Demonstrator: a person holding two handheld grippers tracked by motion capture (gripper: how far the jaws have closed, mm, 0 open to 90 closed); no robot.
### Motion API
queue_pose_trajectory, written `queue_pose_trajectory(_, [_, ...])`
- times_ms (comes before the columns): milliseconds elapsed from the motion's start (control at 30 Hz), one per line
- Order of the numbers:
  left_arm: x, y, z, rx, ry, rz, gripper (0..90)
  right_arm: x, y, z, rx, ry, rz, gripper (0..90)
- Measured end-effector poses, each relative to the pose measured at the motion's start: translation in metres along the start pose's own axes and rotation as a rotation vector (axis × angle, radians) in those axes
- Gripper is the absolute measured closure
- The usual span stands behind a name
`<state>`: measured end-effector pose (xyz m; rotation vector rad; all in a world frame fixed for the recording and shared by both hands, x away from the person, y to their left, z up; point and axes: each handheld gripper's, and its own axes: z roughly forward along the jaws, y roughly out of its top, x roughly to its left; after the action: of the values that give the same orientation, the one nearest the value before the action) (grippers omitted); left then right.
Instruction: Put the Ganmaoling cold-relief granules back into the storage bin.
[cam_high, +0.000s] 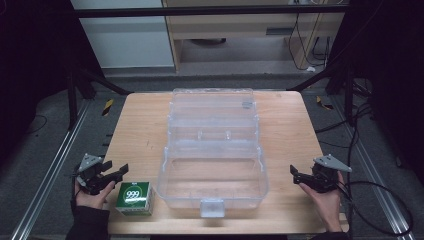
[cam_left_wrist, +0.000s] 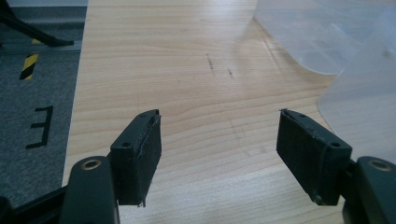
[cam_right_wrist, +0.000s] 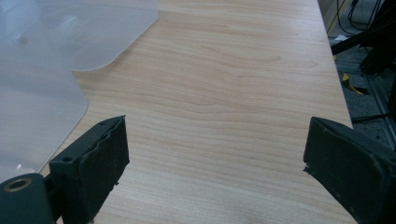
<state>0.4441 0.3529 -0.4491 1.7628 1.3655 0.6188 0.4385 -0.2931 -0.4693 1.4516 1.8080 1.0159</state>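
The pale wooden table carries a large clear plastic storage case at its middle, lid thrown open toward the far edge and a white latch at its near wall. By its look the case is light, stiff and slick, and likely to flex at the thin walls, so the rim corners or the latch seem the safest places to take hold. Just to the left of the case, at the near edge, stands a small green and white carton marked 999; it looks light and crushable, best pinched across two opposite flat sides. The left gripper sits just beside the carton, jaws spread wide and empty. The right gripper rests near the table's right edge, jaws also wide apart with nothing between them
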Motion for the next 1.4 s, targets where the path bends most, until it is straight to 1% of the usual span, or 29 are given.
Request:
queue_pose_trajectory(33, [-0.001, 0.001, -0.001, 0.001, -0.005, 0.010, 30.2, 0.001, 0.000, 0.000, 0.008, 0.003, -0.003, 6.7])
queue_pose_trajectory(67, [-0.001, 0.001, -0.001, 0.001, -0.005, 0.010, 30.2, 0.002, 0.000, 0.001, 0.011, 0.000, -0.013, 6.8])
queue_pose_trajectory(133, [-0.003, 0.006, -0.004, 0.000, -0.027, 0.035, 30.0, 0.004, 0.001, 0.000, 0.017, -0.002, -0.022, 6.7])
queue_pose_trajectory(200, [-0.004, 0.010, -0.007, -0.001, -0.048, 0.048, 29.9, 0.004, 0.002, 0.000, 0.015, -0.006, -0.023, 6.6])
queue_pose_trajectory(233, [-0.004, 0.010, -0.007, -0.001, -0.048, 0.048, 29.8, 0.003, 0.002, 0.000, 0.016, -0.008, -0.024, 6.5])
queue_pose_trajectory(267, [-0.005, 0.013, -0.009, -0.001, -0.061, 0.068, 29.4, 0.004, 0.002, -0.001, 0.016, -0.009, -0.024, 6.4])
queue_pose_trajectory(300, [-0.005, 0.013, -0.009, -0.001, -0.061, 0.068, 29.0, 0.004, 0.002, -0.001, 0.016, -0.009, -0.024, 6.4])
queue_pose_trajectory(333, [-0.007, 0.015, -0.012, -0.005, -0.067, 0.091, 28.7, 0.004, 0.002, -0.002, 0.020, -0.014, -0.028, 6.1])
queue_pose_trajectory(433, [-0.008, 0.018, -0.015, 0.000, -0.105, 0.114, 27.5, 0.005, 0.001, -0.003, 0.017, -0.019, -0.032, 6.2])
queue_pose_trajectory(467, [-0.008, 0.020, -0.015, 0.010, -0.113, 0.133, 27.2, 0.005, 0.001, -0.004, 0.017, -0.019, -0.034, 6.1])
queue_pose_trajectory(500, [-0.008, 0.020, -0.015, 0.010, -0.113, 0.133, 26.8, 0.005, 0.001, -0.003, 0.019, -0.020, -0.037, 6.1])
queue_pose_trajectory(533, [-0.009, 0.021, -0.016, 0.017, -0.120, 0.147, 26.8, 0.005, 0.001, -0.003, 0.019, -0.020, -0.037, 6.1])
queue_pose_trajectory(600, [-0.009, 0.025, -0.017, 0.041, -0.142, 0.181, 24.9, 0.005, 0.001, -0.003, 0.021, -0.025, -0.052, 6.0])
queue_pose_trajectory(633, [-0.009, 0.026, -0.017, 0.050, -0.150, 0.191, 24.6, 0.005, 0.001, -0.003, 0.020, -0.025, -0.054, 6.0])
queue_pose_trajectory(667, [-0.010, 0.028, -0.019, 0.069, -0.181, 0.213, 24.3, 0.005, 0.001, -0.003, 0.021, -0.025, -0.056, 5.8])
queue_pose_trajectory(700, [-0.010, 0.028, -0.019, 0.069, -0.181, 0.213, 23.9, 0.005, 0.001, -0.003, 0.020, -0.025, -0.056, 5.7])
queue_pose_trajectory(733, [-0.011, 0.031, -0.020, 0.084, -0.208, 0.238, 23.5, 0.005, 0.000, -0.003, 0.020, -0.026, -0.059, 5.7])
queue_pose_trajectory(767, [-0.012, 0.033, -0.020, 0.094, -0.223, 0.255, 23.1, 0.005, 0.000, -0.003, 0.022, -0.026, -0.061, 5.5])
queue_pose_trajectory(833, [-0.014, 0.036, -0.023, 0.110, -0.255, 0.300, 21.4, 0.005, 0.000, -0.003, 0.022, -0.026, -0.066, 5.1])
queue_pose_trajectory(867, [-0.014, 0.036, -0.023, 0.110, -0.255, 0.300, 21.1, 0.005, 0.000, -0.003, 0.023, -0.027, -0.069, 4.9])
queue_pose_trajectory(933, [-0.016, 0.041, -0.024, 0.133, -0.289, 0.342, 19.6, 0.005, 0.000, -0.003, 0.024, -0.029, -0.074, 4.6])
queue_pose_trajectory(967, [-0.017, 0.042, -0.025, 0.141, -0.296, 0.354, 19.0, 0.005, 0.000, -0.003, 0.025, -0.028, -0.075, 4.3])
queue_pose_trajectory(1000, [-0.017, 0.042, -0.025, 0.141, -0.296, 0.354, 18.4, 0.005, 0.000, -0.003, 0.025, -0.029, -0.078, 4.1])
queue_pose_trajectory(1033, [-0.019, 0.045, -0.026, 0.161, -0.305, 0.391, 17.9, 0.005, -0.001, -0.004, 0.026, -0.029, -0.081, 3.9])
queue_pose_trajectory(1067, [-0.021, 0.046, -0.027, 0.167, -0.312, 0.409, 17.8, 0.005, -0.001, -0.004, 0.026, -0.029, -0.082, 3.8])
queue_pose_trajectory(1133, [-0.023, 0.049, -0.028, 0.181, -0.323, 0.432, 17.8, 0.005, -0.001, -0.004, 0.025, -0.032, -0.088, 3.7])
queue_pose_trajectory(1233, [-0.026, 0.053, -0.030, 0.197, -0.346, 0.463, 17.3, 0.003, -0.003, -0.003, 0.027, -0.029, -0.082, 3.5])
queue_pose_trajectory(1267, [-0.026, 0.053, -0.030, 0.197, -0.346, 0.463, 17.0, 0.003, -0.003, -0.003, 0.027, -0.029, -0.082, 3.5])
queue_pose_trajectory(1400, [-0.030, 0.059, -0.033, 0.223, -0.381, 0.528, 16.9, 0.003, -0.004, -0.004, 0.026, -0.025, -0.082, 3.5])
